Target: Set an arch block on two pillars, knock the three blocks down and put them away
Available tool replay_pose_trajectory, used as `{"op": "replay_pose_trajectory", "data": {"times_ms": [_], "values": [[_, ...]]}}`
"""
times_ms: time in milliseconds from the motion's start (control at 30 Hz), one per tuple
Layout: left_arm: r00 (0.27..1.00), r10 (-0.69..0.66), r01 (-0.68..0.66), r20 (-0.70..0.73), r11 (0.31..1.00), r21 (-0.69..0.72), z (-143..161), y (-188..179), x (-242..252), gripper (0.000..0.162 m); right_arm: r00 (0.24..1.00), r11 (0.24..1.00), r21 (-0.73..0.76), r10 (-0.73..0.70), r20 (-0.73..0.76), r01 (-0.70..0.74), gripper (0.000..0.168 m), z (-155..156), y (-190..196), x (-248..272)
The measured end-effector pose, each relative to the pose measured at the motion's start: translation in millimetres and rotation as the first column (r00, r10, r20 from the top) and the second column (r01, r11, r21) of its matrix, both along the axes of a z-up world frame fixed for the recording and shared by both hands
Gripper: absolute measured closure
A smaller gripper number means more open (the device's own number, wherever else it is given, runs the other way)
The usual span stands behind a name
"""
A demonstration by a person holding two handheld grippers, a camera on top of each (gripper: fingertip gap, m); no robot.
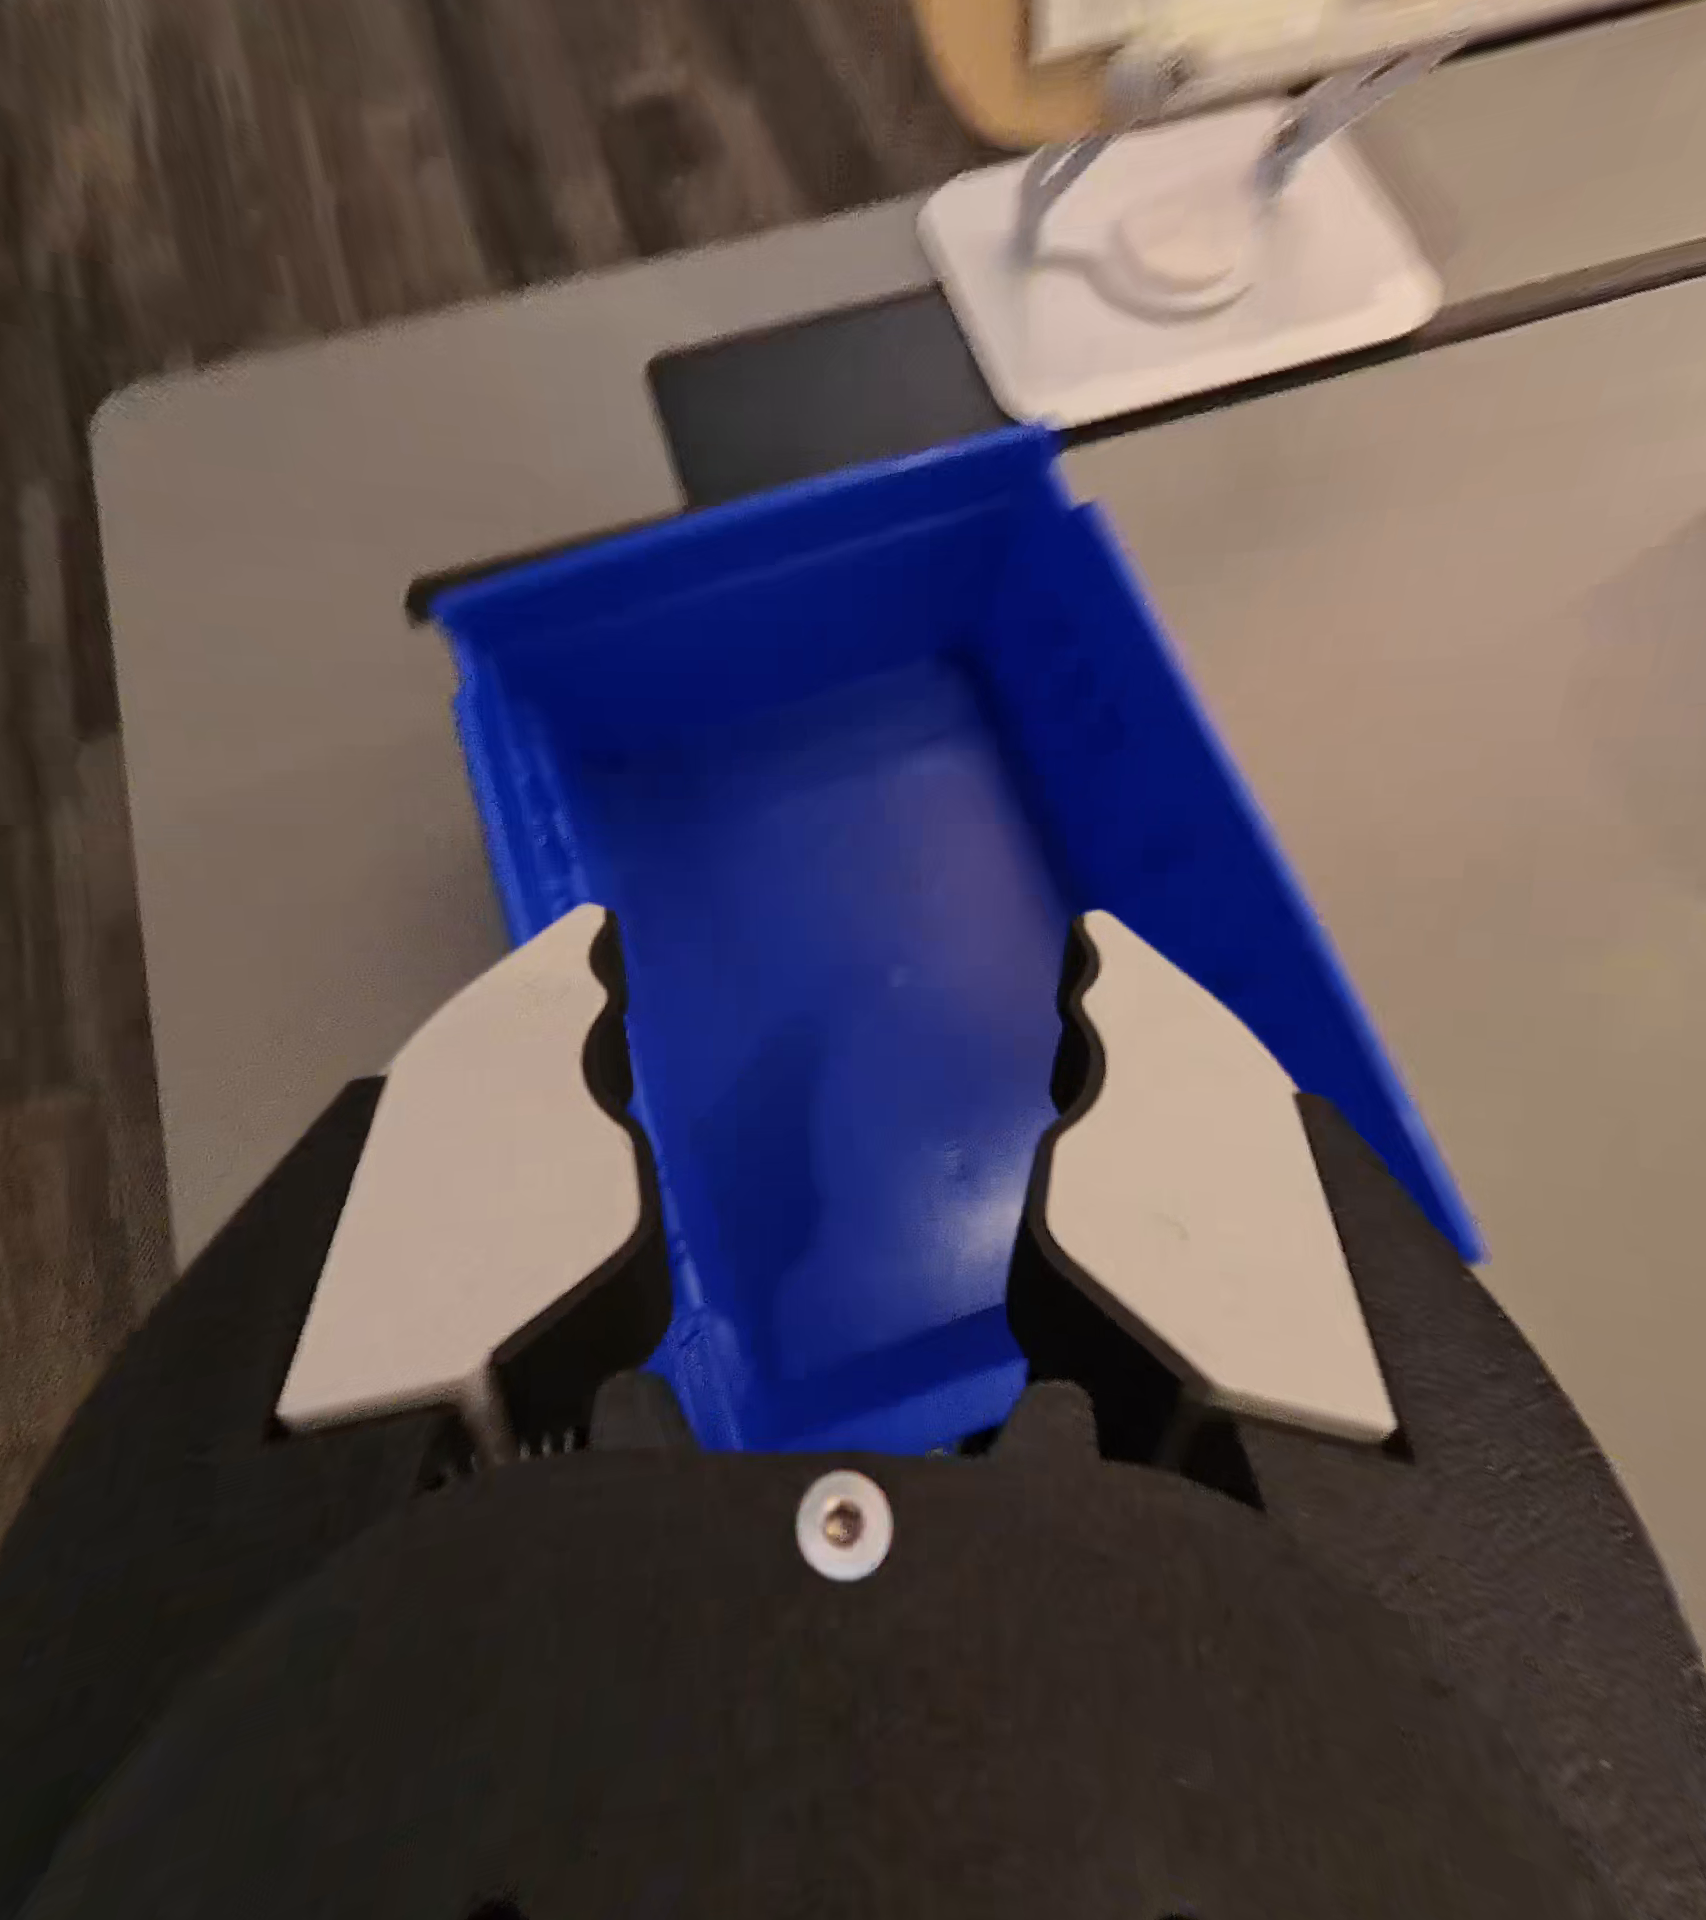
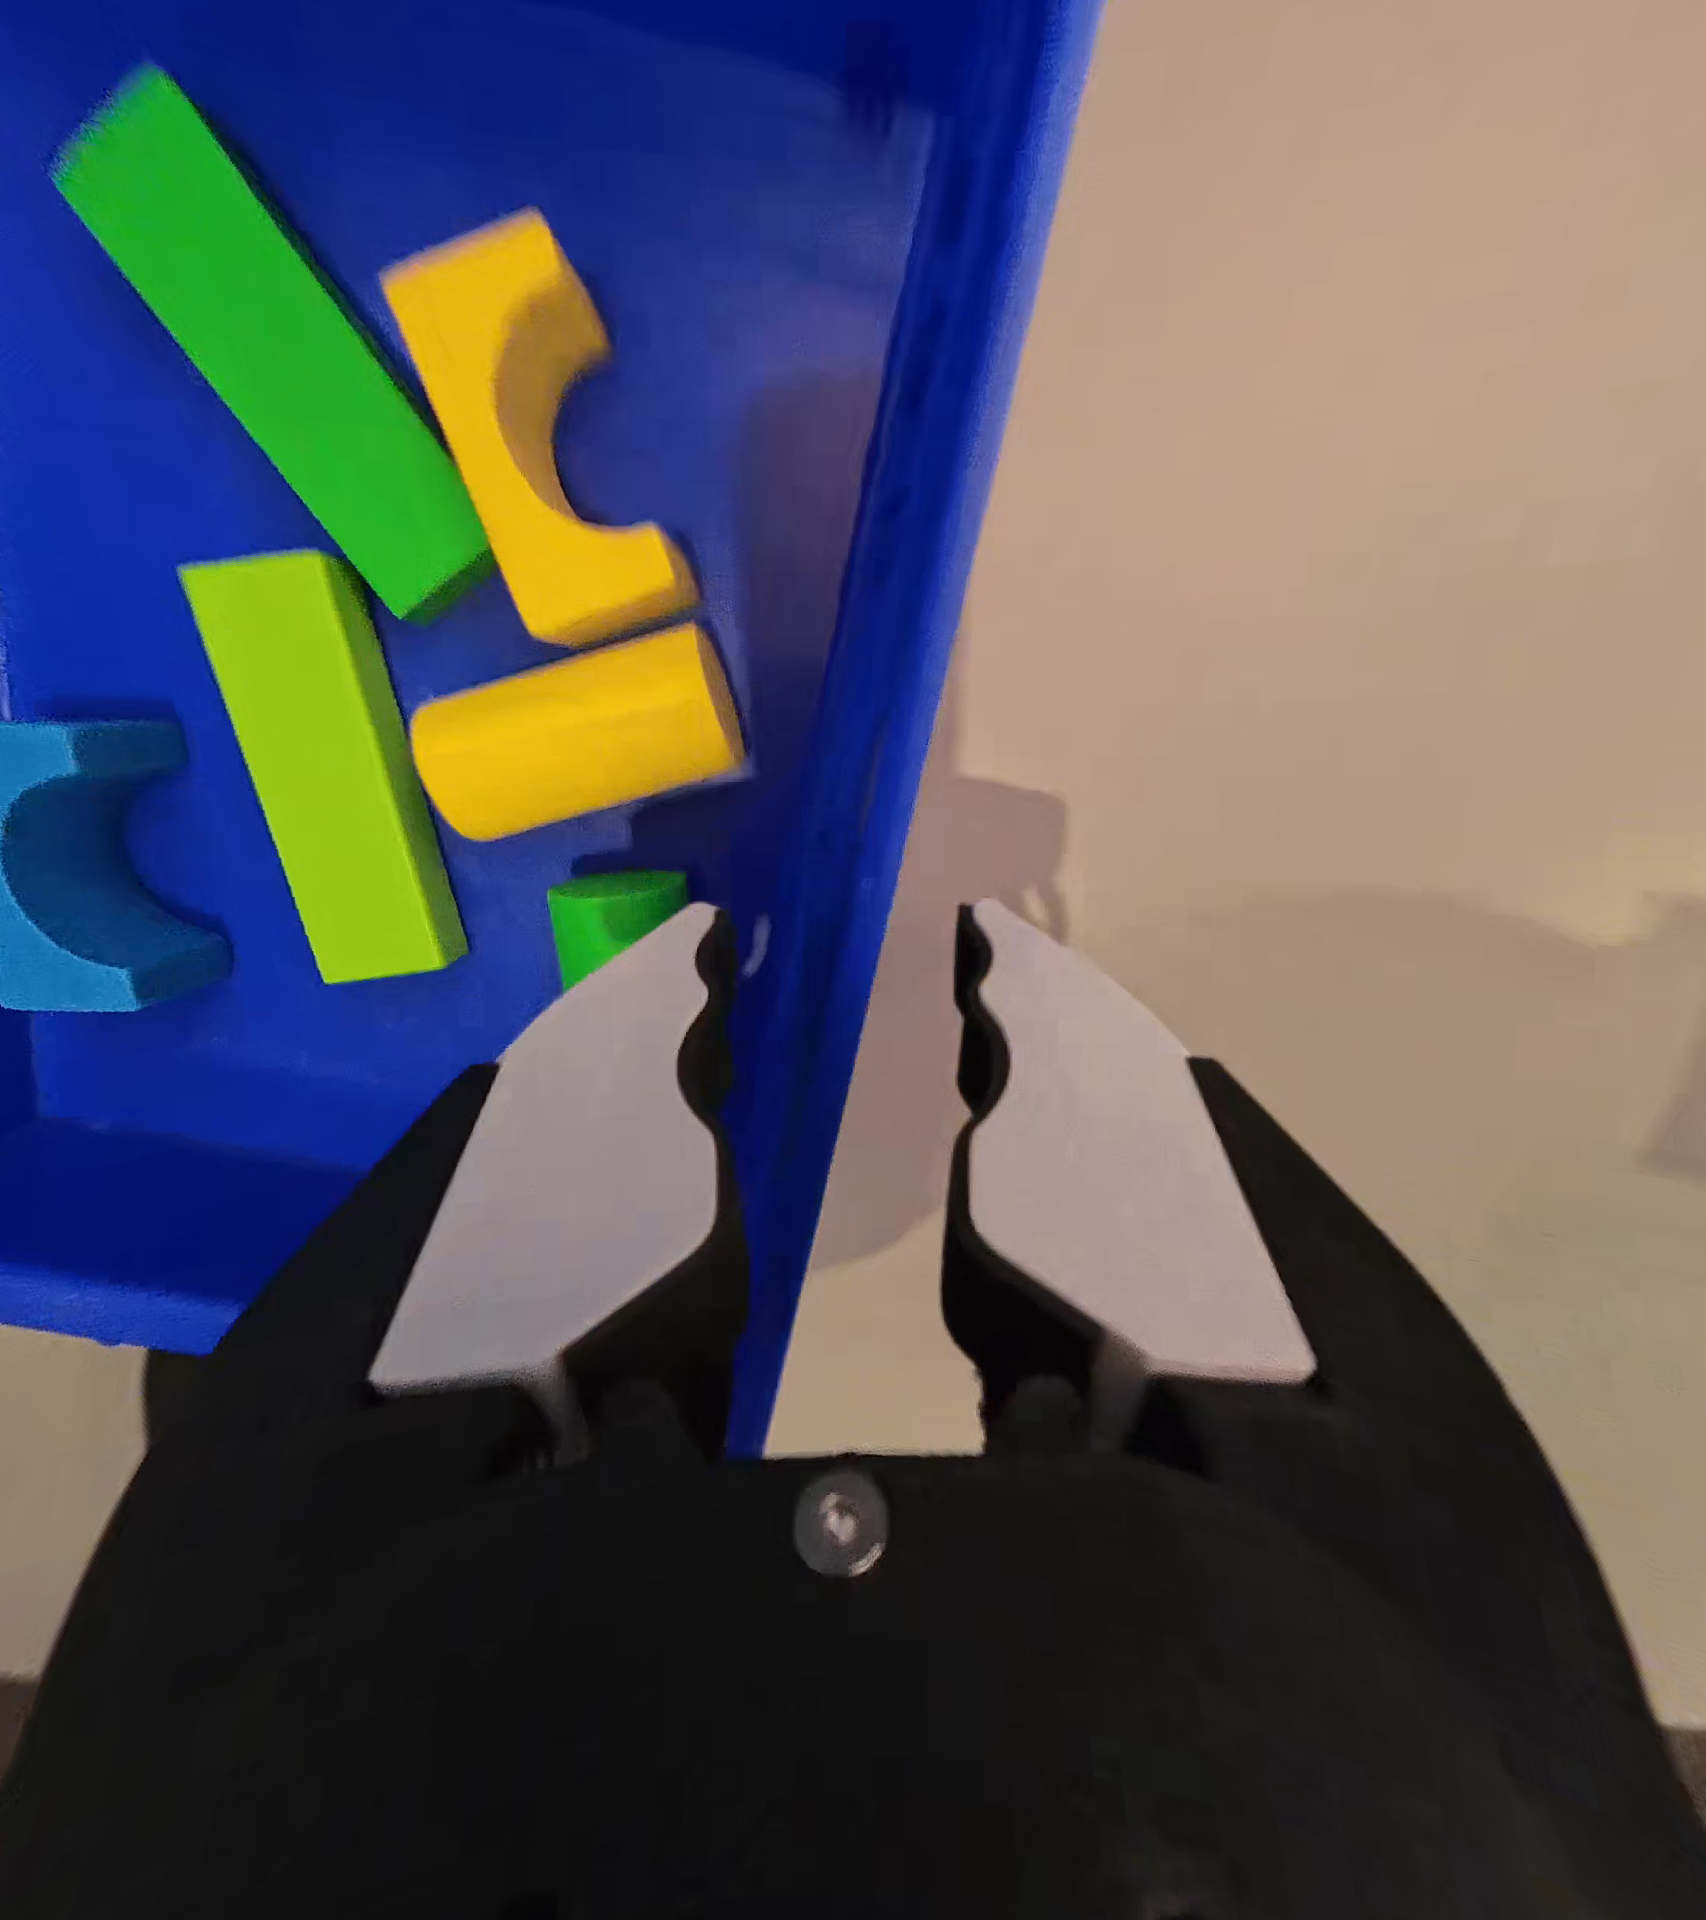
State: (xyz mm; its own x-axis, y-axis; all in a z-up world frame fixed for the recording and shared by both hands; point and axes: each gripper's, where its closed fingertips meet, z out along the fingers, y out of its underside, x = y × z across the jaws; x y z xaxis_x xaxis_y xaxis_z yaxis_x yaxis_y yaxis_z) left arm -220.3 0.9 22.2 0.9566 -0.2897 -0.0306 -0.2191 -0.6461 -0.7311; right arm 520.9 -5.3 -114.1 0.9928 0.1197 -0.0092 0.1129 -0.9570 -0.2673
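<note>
In the right wrist view a blue bin (image 2: 942,520) holds several blocks. They are a dark green long block (image 2: 267,343), a lime green long block (image 2: 329,769), a yellow arch (image 2: 537,436), a yellow rounded block (image 2: 579,727), a light blue arch (image 2: 59,862) and a green cylinder (image 2: 610,914) partly hidden by my finger. My right gripper (image 2: 841,920) is open, its fingers astride the bin's right wall. In the left wrist view my left gripper (image 1: 844,925) is open and empty above a blue bin (image 1: 1192,779) whose visible floor is bare.
The bin stands on a grey table (image 1: 309,623) near its corner, with wood floor (image 1: 205,156) beyond. A black flat rectangle (image 1: 807,395) and a white square base (image 1: 1171,281) with metal parts lie behind the bin. Beige tabletop (image 2: 1348,520) lies right of the bin. Tip to tip, the grippers are about 75 centimeters apart.
</note>
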Motion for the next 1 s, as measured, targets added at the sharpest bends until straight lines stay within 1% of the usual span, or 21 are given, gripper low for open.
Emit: {"op": "replay_pose_trajectory", "data": {"times_ms": [33,67,100,133,167,233,267,300,333,433,500,533,567,667,700,800,933,1000], "values": [[0.998,0.056,-0.057,-0.027,0.998,-0.018,-11,0,-14,0.080,1.000,0.998,-0.054,-0.022,-0.011,0.022,0.131,-10,-7,0],[0.993,0.102,-0.105,-0.051,0.994,-0.043,-23,-1,-27,0.084,0.999,0.995,-0.099,-0.033,-0.029,0.030,0.139,-19,-14,-1],[0.989,0.129,-0.134,-0.068,0.988,-0.074,-35,-2,-38,0.084,0.996,0.990,-0.138,-0.029,-0.082,0.017,0.146,-25,-18,-8],[0.985,0.158,-0.166,-0.076,0.980,-0.113,-48,-4,-47,0.085,0.991,0.985,-0.170,-0.029,-0.130,0.006,0.159,-27,-20,-14],[0.978,0.192,-0.202,-0.079,0.966,-0.162,-61,-7,-57,0.087,0.990,0.981,-0.195,-0.045,-0.132,0.019,0.160,-28,-21,-14],[0.965,0.242,-0.259,-0.102,0.941,-0.216,-79,-11,-72,0.086,0.992,0.980,-0.200,-0.046,-0.121,0.021,0.160,-28,-21,-13],[0.961,0.255,-0.274,-0.107,0.930,-0.245,-87,-14,-75,0.096,0.991,0.980,-0.199,-0.048,-0.121,0.023,0.161,-28,-21,-13],[0.962,0.254,-0.272,-0.101,0.922,-0.274,-93,-17,-75,0.099,0.991,0.979,-0.202,-0.054,-0.126,0.028,0.161,-28,-21,-13],[0.964,0.248,-0.266,-0.095,0.919,-0.290,-98,-18,-74,0.095,0.990,0.979,-0.202,-0.056,-0.128,0.030,0.161,-28,-21,-13],[0.958,0.267,-0.287,-0.105,0.900,-0.330,-111,-23,-78,0.099,0.992,0.979,-0.203,-0.058,-0.111,0.034,0.161,-28,-21,-14],[0.953,0.293,-0.297,-0.076,0.854,-0.428,-127,-33,-76,0.113,0.992,0.980,-0.199,-0.042,-0.115,0.018,0.161,-28,-19,-18],[0.953,0.301,-0.285,-0.042,0.837,-0.468,-134,-36,-73,0.117,0.992,0.980,-0.199,-0.041,-0.118,0.016,0.161,-28,-19,-20],[0.951,0.309,-0.270,-0.003,0.827,-0.493,-137,-36,-69,0.128,0.992,0.979,-0.202,-0.043,-0.118,0.019,0.161,-28,-18,-23],[0.939,0.344,-0.287,0.021,0.812,-0.508,-137,-36,-64,0.146,0.991,0.975,-0.221,-0.035,-0.129,0.006,0.160,-28,-18,-40],[0.942,0.336,-0.278,0.020,0.812,-0.514,-138,-36,-60,0.145,0.991,0.974,-0.225,-0.028,-0.132,-0.003,0.160,-28,-17,-47],[0.962,0.268,-0.253,-0.049,0.812,-0.526,-140,-38,-43,0.152,0.991,0.973,-0.232,-0.016,-0.133,-0.015,0.160,-27,-10,-70],[0.991,0.113,-0.131,-0.067,0.824,-0.552,-142,-37,6,0.148,0.990,0.973,-0.221,0.039,-0.133,-0.068,0.159,-27,-1,-103],[0.998,0.021,-0.054,-0.065,0.833,-0.551,-142,-34,36,0.136,0.989,0.972,-0.220,0.055,-0.136,-0.085,0.158,-27,2,-121]]}}
